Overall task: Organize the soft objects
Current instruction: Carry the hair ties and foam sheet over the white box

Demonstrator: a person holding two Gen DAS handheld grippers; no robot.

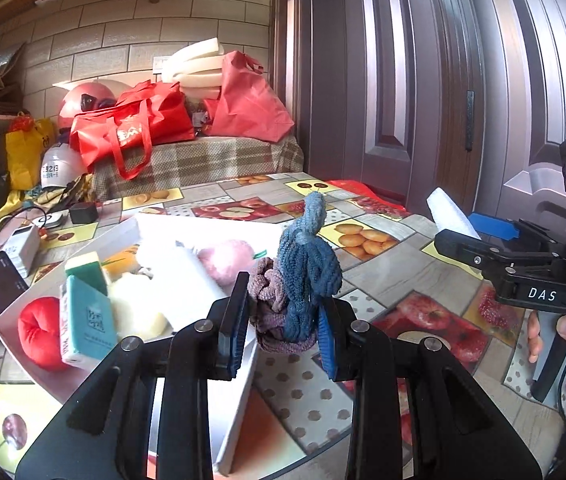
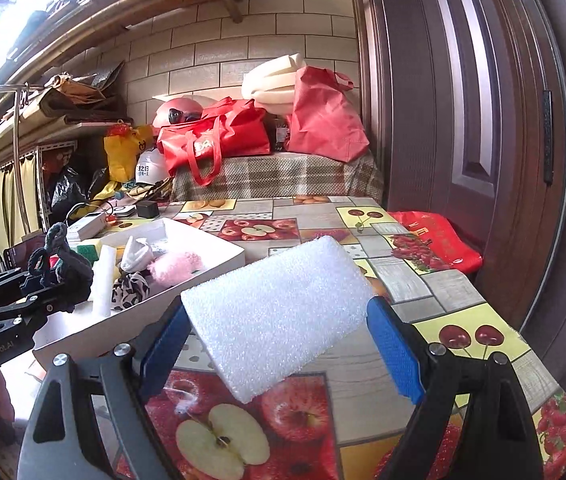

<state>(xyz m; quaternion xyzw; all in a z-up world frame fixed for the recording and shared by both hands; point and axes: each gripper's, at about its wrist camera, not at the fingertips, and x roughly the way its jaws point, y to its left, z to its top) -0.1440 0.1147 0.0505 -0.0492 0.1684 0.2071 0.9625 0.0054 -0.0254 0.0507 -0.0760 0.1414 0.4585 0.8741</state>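
Two grippers, each loaded above the fruit-patterned desk [image 2: 435, 284].
Left gripper [image 1: 283, 320] clamps a knotted blue and mauve chenille cloth bundle [image 1: 303, 276] just beside the white rectangular tray [image 1: 239, 396] of soft items; right gripper [image 2: 279, 340], jaws wide, pinches a white rectangular foam block [image 2: 279, 312] right of that tray.

White letters "DAS" stand on the black body of the right tongs [image 1: 459, 220]. The black left tongs [image 2: 63, 276] carry "GenRobot.AI" — small grey print. Other labels are too blurred to read.
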